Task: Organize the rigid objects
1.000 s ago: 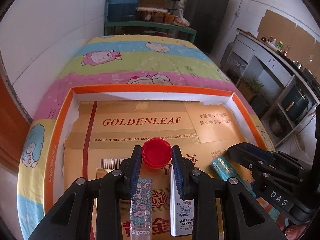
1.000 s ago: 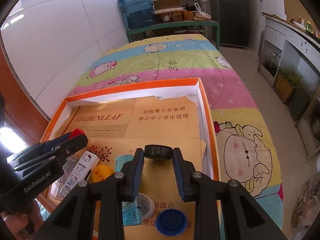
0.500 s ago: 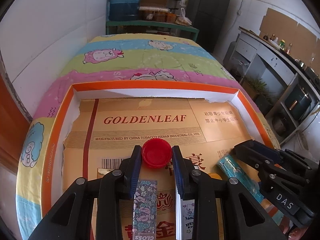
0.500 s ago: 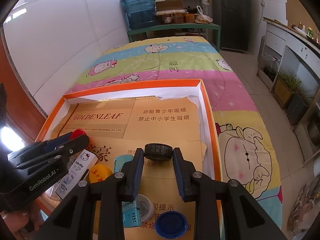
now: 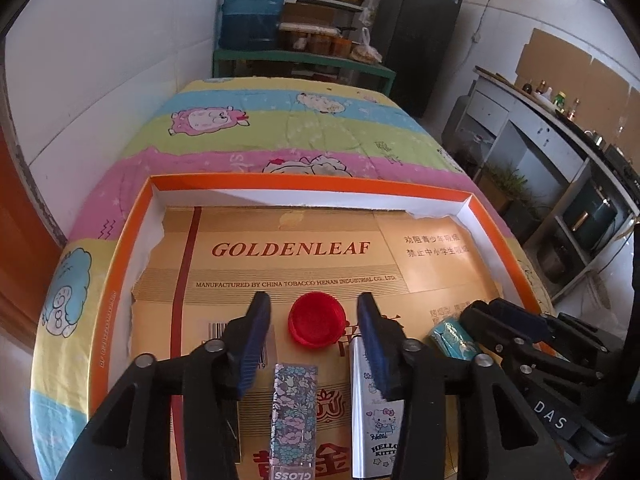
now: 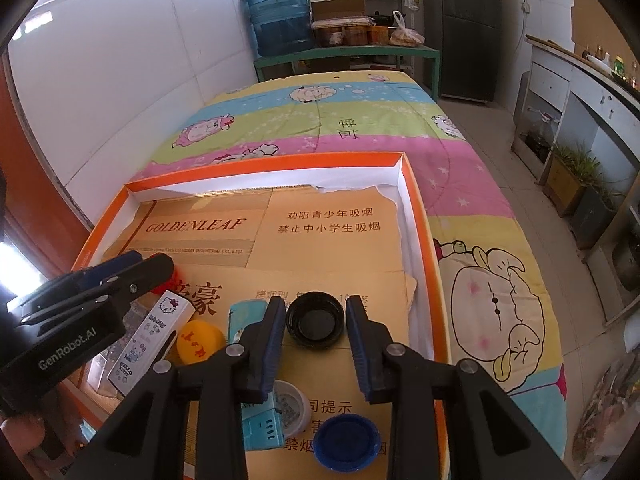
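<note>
A red bottle cap (image 5: 316, 325) lies on the cardboard lining of the orange-rimmed tray (image 5: 304, 185). My left gripper (image 5: 314, 330) is open around it, fingers clear of both sides. A black cap (image 6: 316, 319) lies open side up on the cardboard in the right wrist view. My right gripper (image 6: 316, 334) is open, its fingers close beside the cap. The left gripper also shows in the right wrist view (image 6: 132, 270), and the right gripper shows in the left wrist view (image 5: 504, 320).
In the tray lie a floral gloss box (image 5: 293, 412), a Hello Kitty box (image 6: 150, 342), a teal box (image 5: 452, 336), a yellow ball (image 6: 200, 340), a blue cap (image 6: 346, 442) and a small clear jar (image 6: 290, 402). The tray sits on a striped cartoon bedcover (image 6: 340, 120).
Both grippers have opened. The red cap left the left fingers and the black cap left the right fingers; each now lies on the cardboard.
</note>
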Tool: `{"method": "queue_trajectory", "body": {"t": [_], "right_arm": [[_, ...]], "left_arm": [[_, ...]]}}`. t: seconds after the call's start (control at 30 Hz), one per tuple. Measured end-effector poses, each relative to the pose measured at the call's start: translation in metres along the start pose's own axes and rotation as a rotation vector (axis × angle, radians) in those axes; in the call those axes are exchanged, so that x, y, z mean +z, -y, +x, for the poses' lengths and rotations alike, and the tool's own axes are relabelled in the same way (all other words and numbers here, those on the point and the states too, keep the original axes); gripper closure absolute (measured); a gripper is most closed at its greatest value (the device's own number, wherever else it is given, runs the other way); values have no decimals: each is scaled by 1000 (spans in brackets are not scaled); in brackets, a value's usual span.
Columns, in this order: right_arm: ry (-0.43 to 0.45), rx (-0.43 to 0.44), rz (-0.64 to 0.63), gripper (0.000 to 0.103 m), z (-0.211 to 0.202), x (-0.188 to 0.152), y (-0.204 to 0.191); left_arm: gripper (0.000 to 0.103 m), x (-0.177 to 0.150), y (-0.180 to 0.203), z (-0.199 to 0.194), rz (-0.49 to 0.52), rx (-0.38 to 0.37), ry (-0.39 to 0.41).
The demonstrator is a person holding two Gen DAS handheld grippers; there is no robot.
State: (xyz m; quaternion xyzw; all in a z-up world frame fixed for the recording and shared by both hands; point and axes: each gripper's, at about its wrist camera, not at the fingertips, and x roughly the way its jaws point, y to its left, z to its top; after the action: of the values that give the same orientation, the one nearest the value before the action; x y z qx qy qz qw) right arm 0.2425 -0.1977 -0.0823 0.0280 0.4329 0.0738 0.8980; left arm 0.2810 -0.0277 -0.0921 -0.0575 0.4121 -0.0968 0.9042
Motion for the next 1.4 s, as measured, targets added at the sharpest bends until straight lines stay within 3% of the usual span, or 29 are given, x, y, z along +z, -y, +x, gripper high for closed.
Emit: {"method": "queue_trajectory", "body": {"t": [0.13,0.37,0.77,0.83,1.4], "right_arm": [[0,-1,1,68,0,0,0],[11,-2,-5,60,-5,-3,-2],[31,1,-6,54,-18,-5,-6],[35,3,-6,54,-21,-6,-7],[48,-1,-11,54,-41,-15,-16]], "left_arm": [[46,1,0,-3,4,-3,10],[45,0,0,-13,7,-9,30],[41,-8,-2,-27,8,-17,39],[34,-10,-2,-31,8,-17,44],[34,-26,-4,-61,0,-22,59]]}}
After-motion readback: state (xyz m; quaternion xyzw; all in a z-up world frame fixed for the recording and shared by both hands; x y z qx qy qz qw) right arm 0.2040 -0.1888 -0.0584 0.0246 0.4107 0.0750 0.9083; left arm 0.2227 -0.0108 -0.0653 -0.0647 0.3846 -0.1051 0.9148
